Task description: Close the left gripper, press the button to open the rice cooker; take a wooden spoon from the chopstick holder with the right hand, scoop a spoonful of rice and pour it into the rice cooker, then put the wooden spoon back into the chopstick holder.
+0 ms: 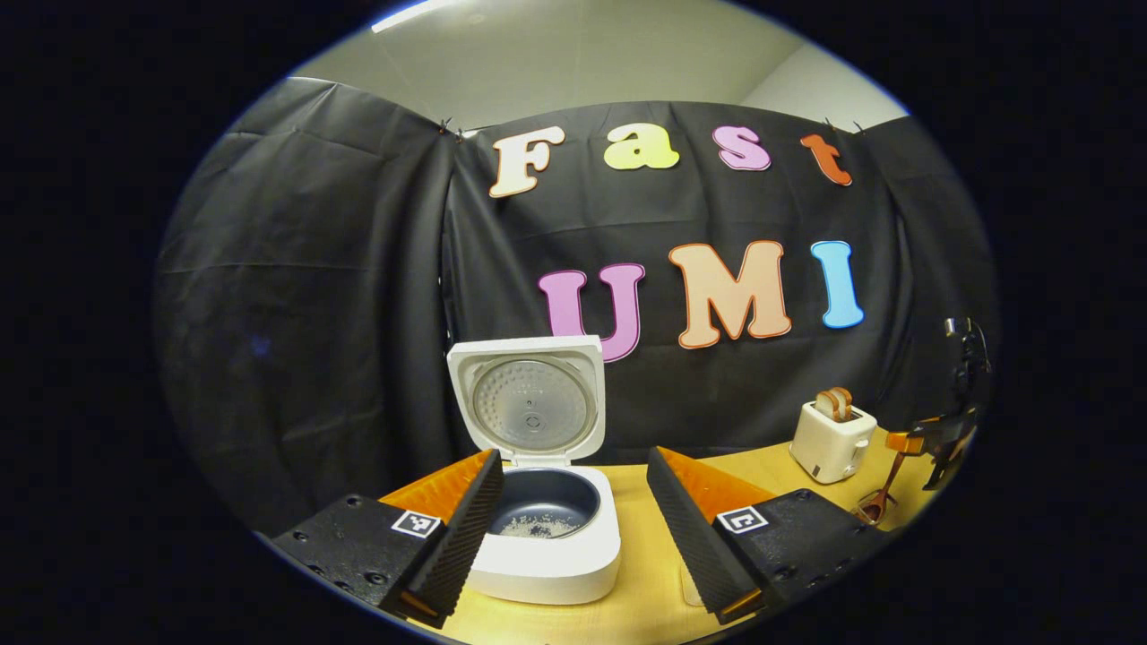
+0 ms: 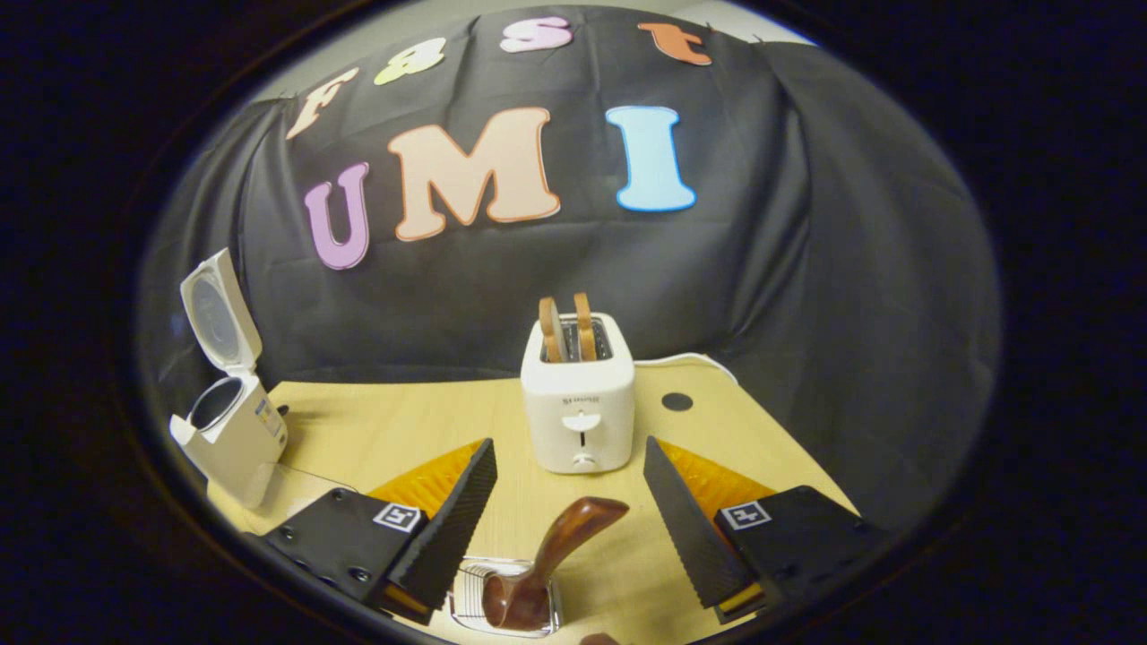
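Left gripper view: left claw (image 1: 569, 502) wide open at bottom of frame, nothing between its fingers, both black ribbed pads spread either side of the rice cooker (image 1: 548, 528). Cooker sits bottom centre on the wooden tabletop (image 1: 645, 573), lid (image 1: 529, 399) standing upright and open, dark inner pot visible with a small patch of rice (image 1: 538, 527) on its bottom. White toaster (image 1: 832, 439) with two slices up at right of frame; further right, near the edge, the other claw (image 1: 936, 443) with the wooden spoon (image 1: 880, 497) hanging just below it, contact too small to tell. Right gripper view: right claw (image 2: 569, 502) also wide open at bottom of frame, holding nothing. Wooden spoon (image 2: 547, 564) at bottom centre between the spread fingers, touching neither, bowl end down in a clear chopstick holder (image 2: 506, 605), handle tilted up toward the right. Toaster (image 2: 578, 403) centre frame just behind the spoon. Rice cooker (image 2: 233, 430) at left edge of frame, lid open, well apart from the spoon. Dark round spot on tabletop (image 2: 403, 430) right of toaster.
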### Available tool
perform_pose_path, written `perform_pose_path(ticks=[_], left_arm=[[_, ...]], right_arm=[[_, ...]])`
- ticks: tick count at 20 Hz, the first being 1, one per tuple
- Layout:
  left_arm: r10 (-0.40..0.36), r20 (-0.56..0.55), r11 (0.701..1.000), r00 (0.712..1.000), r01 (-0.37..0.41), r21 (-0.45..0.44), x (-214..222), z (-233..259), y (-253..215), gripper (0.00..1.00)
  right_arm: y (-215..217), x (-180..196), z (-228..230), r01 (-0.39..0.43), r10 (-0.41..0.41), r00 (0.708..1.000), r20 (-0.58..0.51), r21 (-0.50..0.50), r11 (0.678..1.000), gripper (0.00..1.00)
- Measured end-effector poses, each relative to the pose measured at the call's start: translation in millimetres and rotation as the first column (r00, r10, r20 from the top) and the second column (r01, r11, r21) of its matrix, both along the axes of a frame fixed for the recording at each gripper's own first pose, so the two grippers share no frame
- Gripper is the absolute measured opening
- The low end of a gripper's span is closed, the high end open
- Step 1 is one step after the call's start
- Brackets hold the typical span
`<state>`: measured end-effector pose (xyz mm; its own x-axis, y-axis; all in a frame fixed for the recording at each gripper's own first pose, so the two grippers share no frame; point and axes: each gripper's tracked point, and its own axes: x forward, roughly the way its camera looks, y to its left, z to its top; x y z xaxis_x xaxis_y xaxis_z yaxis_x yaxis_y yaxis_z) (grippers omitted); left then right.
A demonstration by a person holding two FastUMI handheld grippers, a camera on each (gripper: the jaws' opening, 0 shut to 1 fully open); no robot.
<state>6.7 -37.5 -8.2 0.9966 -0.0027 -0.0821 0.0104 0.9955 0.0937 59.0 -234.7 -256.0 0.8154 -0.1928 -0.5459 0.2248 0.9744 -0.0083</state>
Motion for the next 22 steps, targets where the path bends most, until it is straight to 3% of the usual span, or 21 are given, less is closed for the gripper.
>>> perform_pose_path(ticks=[5, 6, 7, 12, 15, 18, 22], left_arm=[[0.017, -0.012, 1.000, 1.000, -0.016, 0.011, -7, -3, -11, 0.96], [0.020, -0.009, 1.000, 1.000, -0.020, 0.008, -9, -3, -14, 1.00], [0.022, -0.002, 1.000, 1.000, -0.022, 0.005, -10, -3, -18, 0.95], [0.037, 0.005, 0.999, 0.999, -0.037, 0.014, -18, -4, -26, 0.95], [0.048, 0.007, 0.999, 0.999, -0.048, 0.013, -22, -3, -27, 0.95], [0.050, 0.016, 0.999, 0.999, -0.050, 0.016, -24, 0, -27, 0.95], [0.045, 0.020, 0.999, 0.999, -0.045, 0.009, -25, -1, -20, 0.95]], right_arm=[[-1, -8, -30, -0.012, 0.015, 0.997, -0.071, 0.044, 0.999, 1.00], [0, -10, -38, -0.007, 0.012, 0.996, -0.088, 0.063, 0.998, 1.00], [2, -11, -43, -0.004, 0.013, 0.995, -0.103, 0.089, 0.996, 1.00], [17, -20, -70, -0.017, 0.051, 0.984, -0.170, 0.195, 0.981, 0.96], [23, -24, -75, -0.023, 0.066, 0.979, -0.193, 0.216, 0.976, 0.51], [26, -28, -79, -0.025, 0.073, 0.975, -0.209, 0.222, 0.975, 0.34], [35, -32, -64, -0.022, 0.064, 0.982, -0.179, 0.227, 0.974, 0.25]])
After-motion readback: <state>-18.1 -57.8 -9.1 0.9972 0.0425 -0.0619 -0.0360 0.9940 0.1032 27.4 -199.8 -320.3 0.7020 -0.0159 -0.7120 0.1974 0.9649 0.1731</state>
